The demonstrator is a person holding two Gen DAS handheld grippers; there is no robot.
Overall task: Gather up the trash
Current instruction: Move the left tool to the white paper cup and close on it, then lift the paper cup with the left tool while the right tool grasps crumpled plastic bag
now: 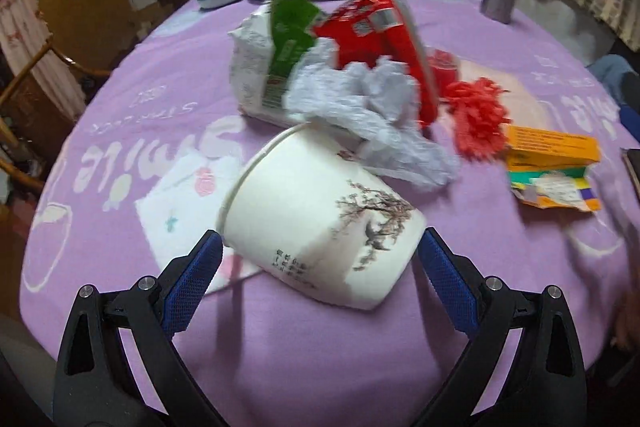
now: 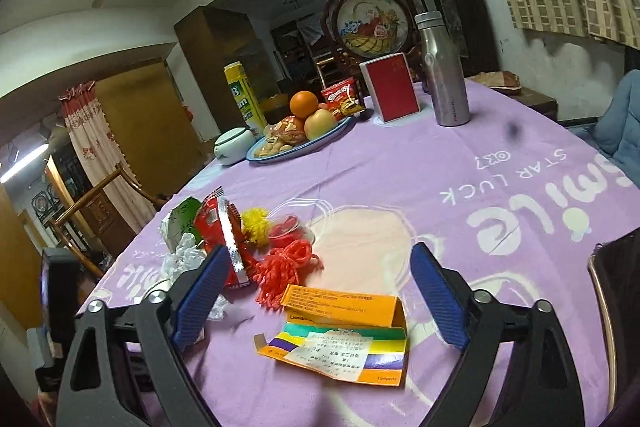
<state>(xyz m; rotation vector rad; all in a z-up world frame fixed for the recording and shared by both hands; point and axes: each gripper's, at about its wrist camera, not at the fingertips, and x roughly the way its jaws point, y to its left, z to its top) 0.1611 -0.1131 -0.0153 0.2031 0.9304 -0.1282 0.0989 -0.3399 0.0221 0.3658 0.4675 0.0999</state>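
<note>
Purple tablecloth (image 1: 160, 99) bears a tipped paper cup (image 1: 320, 227), mouth toward the trash, between the wide-open left gripper (image 1: 320, 267), unheld.

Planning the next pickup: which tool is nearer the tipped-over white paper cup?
Left. The left tool brackets the white paper cup, open, with no clear contact. The right tool is open over the flattened orange box; the cup is barely visible at its left.

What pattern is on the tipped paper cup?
White cup with an ink-style blossoming tree and small printed characters; clearest in the left wrist view.
</note>
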